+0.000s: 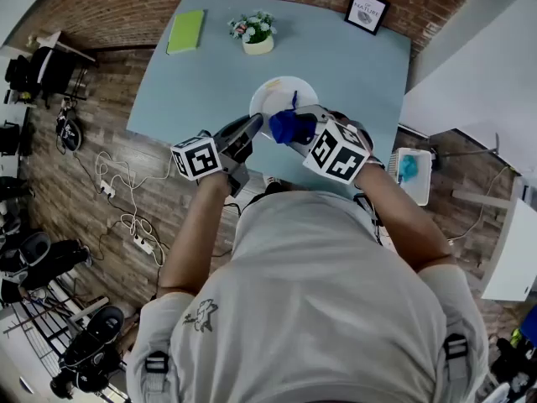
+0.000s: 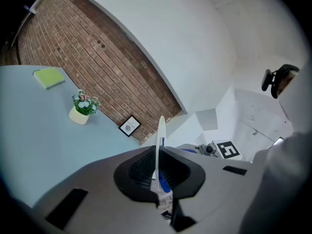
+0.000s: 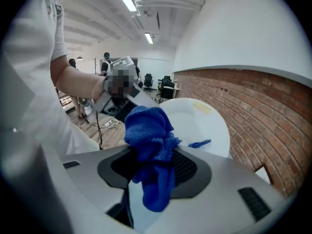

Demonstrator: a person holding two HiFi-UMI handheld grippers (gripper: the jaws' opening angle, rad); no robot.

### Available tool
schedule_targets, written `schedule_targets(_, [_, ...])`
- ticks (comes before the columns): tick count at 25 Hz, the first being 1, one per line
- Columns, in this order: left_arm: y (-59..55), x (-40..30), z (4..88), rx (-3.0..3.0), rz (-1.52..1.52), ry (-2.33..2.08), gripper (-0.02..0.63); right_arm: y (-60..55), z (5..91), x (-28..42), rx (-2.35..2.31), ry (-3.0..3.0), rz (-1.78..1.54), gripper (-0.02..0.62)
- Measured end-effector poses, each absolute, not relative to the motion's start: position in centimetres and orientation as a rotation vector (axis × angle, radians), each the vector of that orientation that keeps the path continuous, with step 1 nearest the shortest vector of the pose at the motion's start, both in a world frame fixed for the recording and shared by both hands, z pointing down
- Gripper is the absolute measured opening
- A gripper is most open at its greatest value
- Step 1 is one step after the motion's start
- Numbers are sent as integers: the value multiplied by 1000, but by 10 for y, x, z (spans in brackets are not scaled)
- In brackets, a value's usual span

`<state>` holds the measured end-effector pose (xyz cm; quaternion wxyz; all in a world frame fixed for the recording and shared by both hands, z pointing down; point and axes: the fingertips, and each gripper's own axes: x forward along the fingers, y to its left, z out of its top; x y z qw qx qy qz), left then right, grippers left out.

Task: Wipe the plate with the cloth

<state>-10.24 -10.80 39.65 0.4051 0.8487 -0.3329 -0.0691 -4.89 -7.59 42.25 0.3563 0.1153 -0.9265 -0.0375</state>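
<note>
here cloth (image 3: pixel 147 129) in r tool (image 1: pixel 295 133) touches plate (image 1: pixel 281 96) in l tool (image 1: pixel 254 126).

White plate (image 1: pixel 275 99) gripped at rim; blue cloth (image 1: pixel 289 128) bunched.

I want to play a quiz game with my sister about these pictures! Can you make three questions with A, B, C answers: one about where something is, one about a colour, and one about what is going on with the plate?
1. Where is the flower pot?
A. on the floor
B. on the table
C. on a chair

2. What colour is the cloth?
A. red
B. yellow
C. blue

3. How is the plate right now?
A. held by the left gripper
B. lying flat with food on it
C. broken in pieces

Answers:
1 B: it stands on the light blue tabletop.
2 C: the cloth pinched in the right gripper is bright blue.
3 A: the left gripper's jaws pinch the plate's rim, and it stands on edge between them.
</note>
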Motion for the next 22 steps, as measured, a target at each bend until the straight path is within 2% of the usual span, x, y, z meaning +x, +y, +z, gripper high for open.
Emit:
schedule_targets(6, [-104,-120,392,2237,-63,-890,18,-111,433,-8,456,-2296,-50,181])
schedule_targets(15, [-101,-116,357,2603,204,-973,17,-172,362,27,700,-2364,-92,181])
schedule_targets(22, [-97,-103,326,3023,727,-1248,17,-171,306,15,623,-2577,31,181])
